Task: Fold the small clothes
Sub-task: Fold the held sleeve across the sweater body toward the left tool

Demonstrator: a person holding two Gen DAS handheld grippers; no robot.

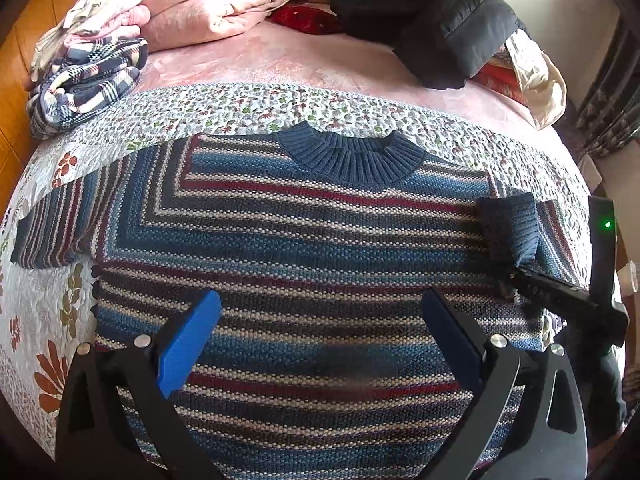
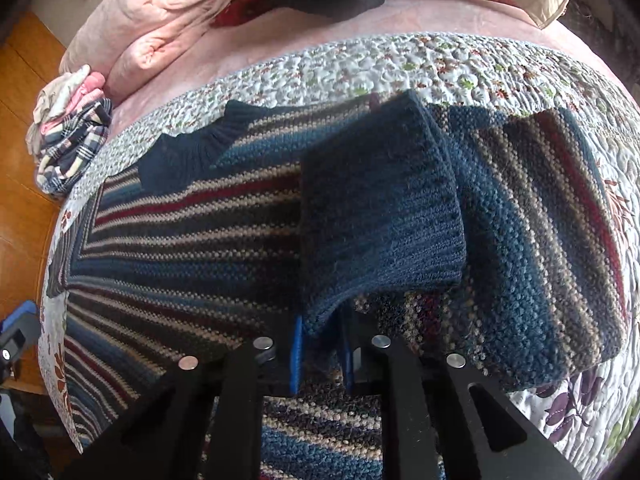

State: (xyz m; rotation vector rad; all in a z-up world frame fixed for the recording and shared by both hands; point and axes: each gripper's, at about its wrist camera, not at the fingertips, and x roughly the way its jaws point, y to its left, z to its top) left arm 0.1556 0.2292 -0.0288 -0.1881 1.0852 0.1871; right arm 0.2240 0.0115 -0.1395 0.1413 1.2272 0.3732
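While the striped knit sweater (image 1: 312,248) is lying flat, front up, on the floral quilt (image 1: 240,108), collar (image 1: 352,156) pointing far, the right gripper (image 2: 322,350) is pinching the navy ribbed cuff (image 2: 380,216) of the right sleeve (image 2: 552,240), jaws clenched on its near edge. That sleeve is doubling back over itself, cuff lifting above the sweater's right side. The left gripper (image 1: 320,340) is hovering above the sweater's lower body, jaws spread wide with nothing between the blue pads (image 1: 188,344). The left sleeve (image 1: 60,224) is lying stretched out to the left on the quilt. A plaid folded garment (image 1: 84,84) is sitting far left beside a pink blanket (image 1: 208,4), and a black jacket (image 1: 436,20) is resting far right on the bed
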